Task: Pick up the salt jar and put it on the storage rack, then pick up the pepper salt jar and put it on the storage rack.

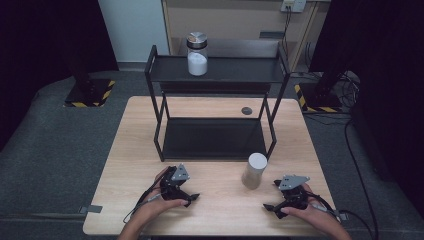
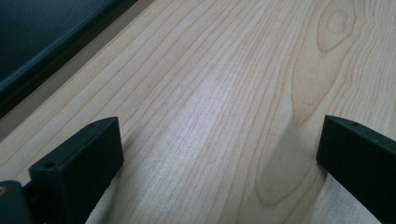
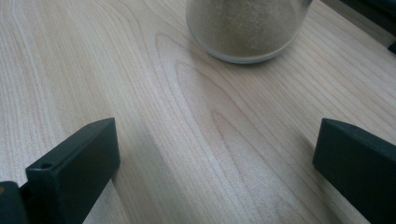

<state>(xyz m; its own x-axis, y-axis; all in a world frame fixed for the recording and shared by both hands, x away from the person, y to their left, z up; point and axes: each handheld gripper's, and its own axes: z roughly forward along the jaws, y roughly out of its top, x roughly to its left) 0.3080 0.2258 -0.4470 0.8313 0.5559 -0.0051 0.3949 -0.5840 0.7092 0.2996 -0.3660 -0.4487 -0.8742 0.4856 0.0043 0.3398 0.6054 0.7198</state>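
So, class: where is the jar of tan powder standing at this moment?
In the high view the jar of tan powder stands upright on the wooden table, just before the black rack, nearer the right tongs than the left tongs.

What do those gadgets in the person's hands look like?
Each hand holds a small black device: the left gripper and the right gripper. Both carry a grey three-cornered plate on top and trail a thin black cable. Their two jaws are blocky, matte black, each with a small round hole. No sleeves show on the forearms.

On the table (image 1: 125, 165), a rack (image 1: 215, 117) stands at twelve o'clock with a jar (image 1: 197, 54) on its top shelf. A second jar (image 1: 254, 171) stands at four o'clock, just before the rack.
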